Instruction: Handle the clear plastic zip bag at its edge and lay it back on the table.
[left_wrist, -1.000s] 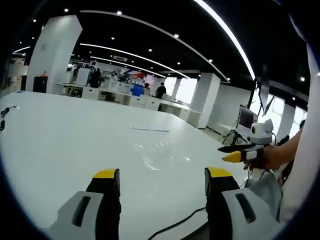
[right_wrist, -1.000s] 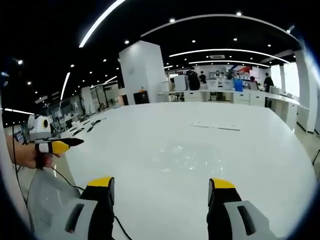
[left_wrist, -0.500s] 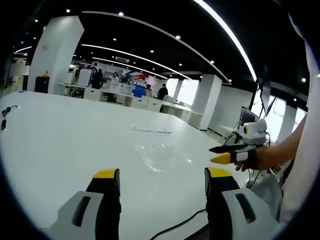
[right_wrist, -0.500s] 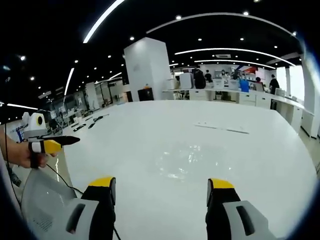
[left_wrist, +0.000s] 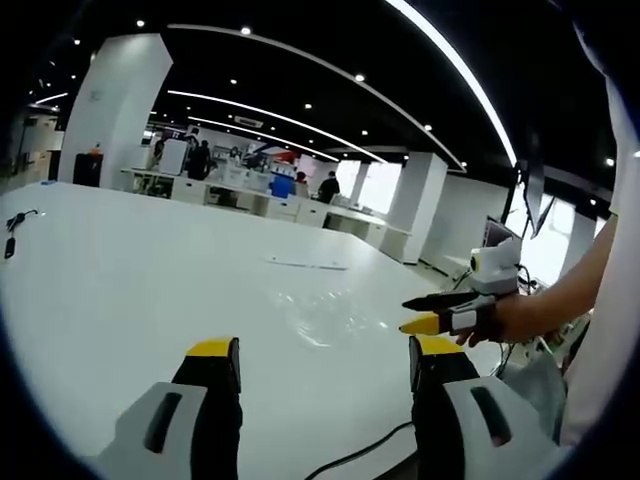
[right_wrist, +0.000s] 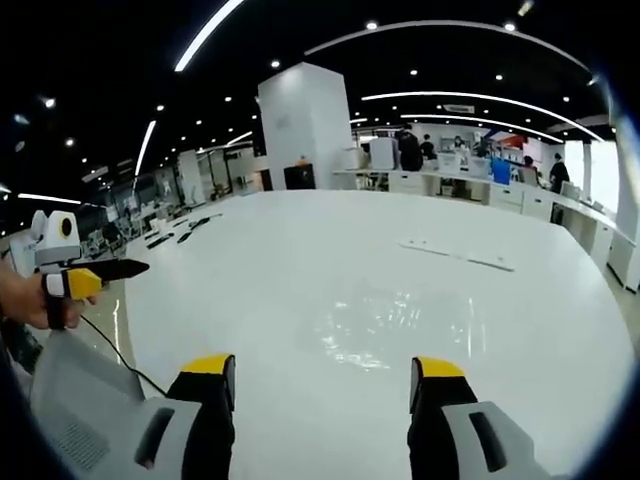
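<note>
left gripper (left_wrist: 325, 365): grey body, black jaws, yellow tips | right gripper (right_wrist: 322, 380): same colours | sleeve (left_wrist: 600, 340): white

The clear plastic zip bag (right_wrist: 385, 325) lies flat on the broad white glossy counter (right_wrist: 300, 250), near its middle, ahead of the right hand-held gripper (right_wrist: 320, 385), whose jaws stand apart above the near edge. A thin flat strip (right_wrist: 455, 253) lies on the counter beyond the bag. In the left gripper view the bag (left_wrist: 320, 318) lies ahead of the left hand-held gripper (left_wrist: 322, 375), whose jaws also stand apart, with the right hand-held gripper (left_wrist: 425, 312) to its right. A black cable (left_wrist: 365, 448) runs along the near edge.
</note>
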